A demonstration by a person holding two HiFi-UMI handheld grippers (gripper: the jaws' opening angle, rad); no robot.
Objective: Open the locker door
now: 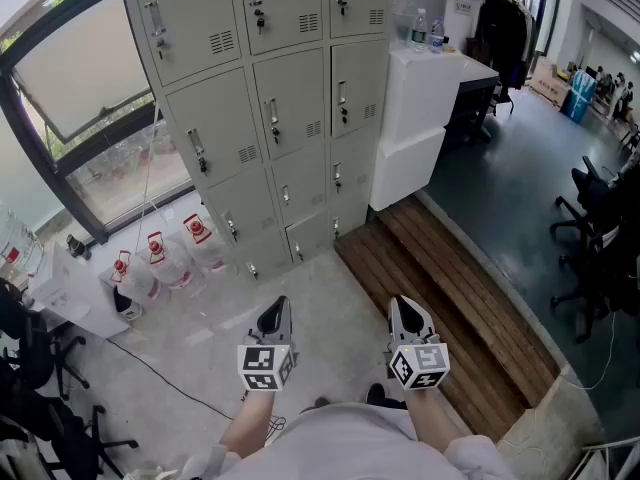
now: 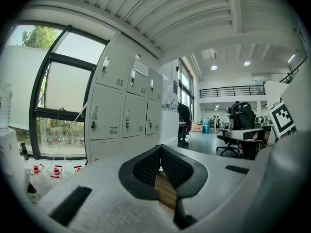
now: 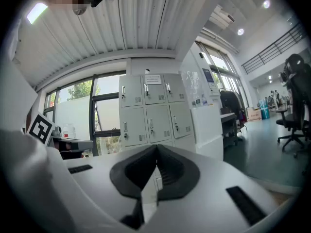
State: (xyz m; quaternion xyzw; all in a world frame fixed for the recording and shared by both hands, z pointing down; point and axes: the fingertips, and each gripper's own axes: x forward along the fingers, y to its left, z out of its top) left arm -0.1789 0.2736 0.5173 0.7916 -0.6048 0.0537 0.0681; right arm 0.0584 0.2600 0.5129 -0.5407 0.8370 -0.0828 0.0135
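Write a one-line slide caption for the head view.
Standing back from closed lockers, left gripper and right gripper both shut and empty; water jugs by the window.

Left forearm (image 1: 250, 423) and right forearm (image 1: 432, 418) extended forward, side by side. Left tongs (image 1: 276, 313) and right tongs (image 1: 406, 311) level, well apart. Both pairs of jaws closed tip to tip, nothing between.
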